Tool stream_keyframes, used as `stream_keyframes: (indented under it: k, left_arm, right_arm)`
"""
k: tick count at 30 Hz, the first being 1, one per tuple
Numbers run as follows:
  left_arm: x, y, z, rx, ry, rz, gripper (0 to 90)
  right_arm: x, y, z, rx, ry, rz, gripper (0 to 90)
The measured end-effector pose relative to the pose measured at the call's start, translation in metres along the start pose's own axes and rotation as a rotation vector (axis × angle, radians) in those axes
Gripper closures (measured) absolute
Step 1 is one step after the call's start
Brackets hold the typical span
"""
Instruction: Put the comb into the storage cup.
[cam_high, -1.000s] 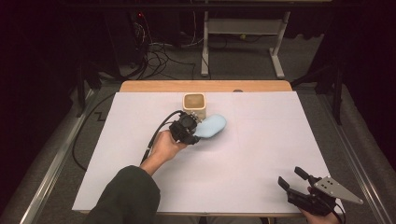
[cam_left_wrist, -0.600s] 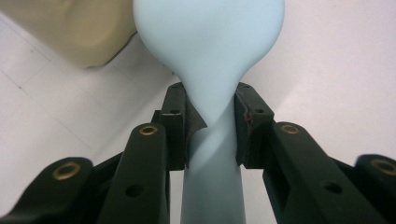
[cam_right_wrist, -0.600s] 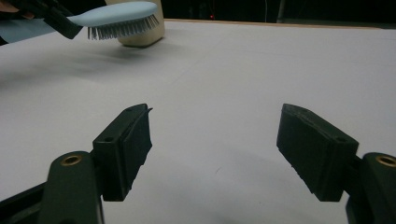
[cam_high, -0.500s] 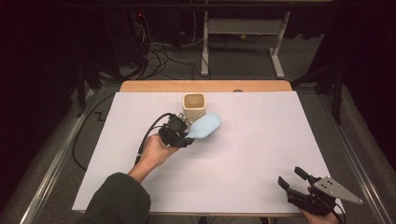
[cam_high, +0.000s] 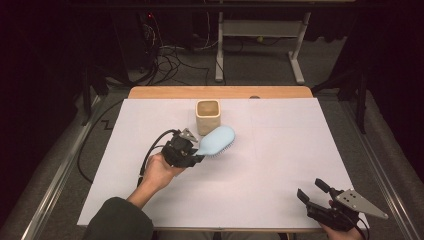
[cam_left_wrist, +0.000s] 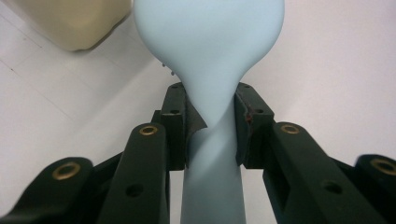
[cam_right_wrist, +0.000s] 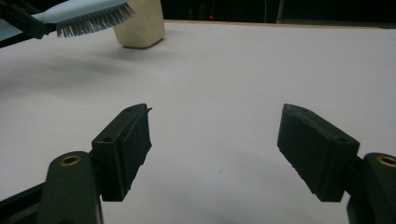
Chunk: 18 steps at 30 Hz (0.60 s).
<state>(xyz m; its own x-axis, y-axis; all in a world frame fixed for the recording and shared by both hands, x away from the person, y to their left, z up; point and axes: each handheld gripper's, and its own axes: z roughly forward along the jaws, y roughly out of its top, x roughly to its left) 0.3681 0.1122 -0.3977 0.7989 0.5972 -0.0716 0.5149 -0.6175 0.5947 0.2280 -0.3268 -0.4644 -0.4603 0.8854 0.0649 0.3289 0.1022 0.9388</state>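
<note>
A light-blue hairbrush (cam_high: 216, 141) hangs above the white table sheet, its bristles facing down. My left gripper (cam_high: 192, 152) is shut on its handle; in the left gripper view the pads (cam_left_wrist: 175, 123) clamp the narrow neck of the brush (cam_left_wrist: 210, 56) from both sides. The brush head lies just in front of a beige square cup (cam_high: 207, 115), which stands upright near the far edge. My right gripper (cam_high: 312, 192) rests at the near right corner, open with nothing between its jaws (cam_right_wrist: 215, 149). In the right gripper view the brush (cam_right_wrist: 81, 14) and the cup (cam_right_wrist: 140, 25) are at the upper left.
The white sheet (cam_high: 280, 150) covers a wooden table whose far edge (cam_high: 220, 92) shows bare. A black cable (cam_high: 150, 155) trails from my left gripper. Beyond the table stand a metal stand's legs (cam_high: 260, 45) and tangled cables on the floor.
My left hand has carried the brush a little leftward and toward the near side, away from the cup's front. The right gripper has stayed where it was.
</note>
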Motion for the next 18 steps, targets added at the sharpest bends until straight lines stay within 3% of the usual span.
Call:
stream_keyframes:
  k: [18]
  left_arm:
    - [-0.013, -0.024, -0.018, -0.081, -0.015, -0.003, 69.5]
  right_arm:
    - [0.002, 0.000, 0.001, 0.004, -0.003, -0.002, 26.2]
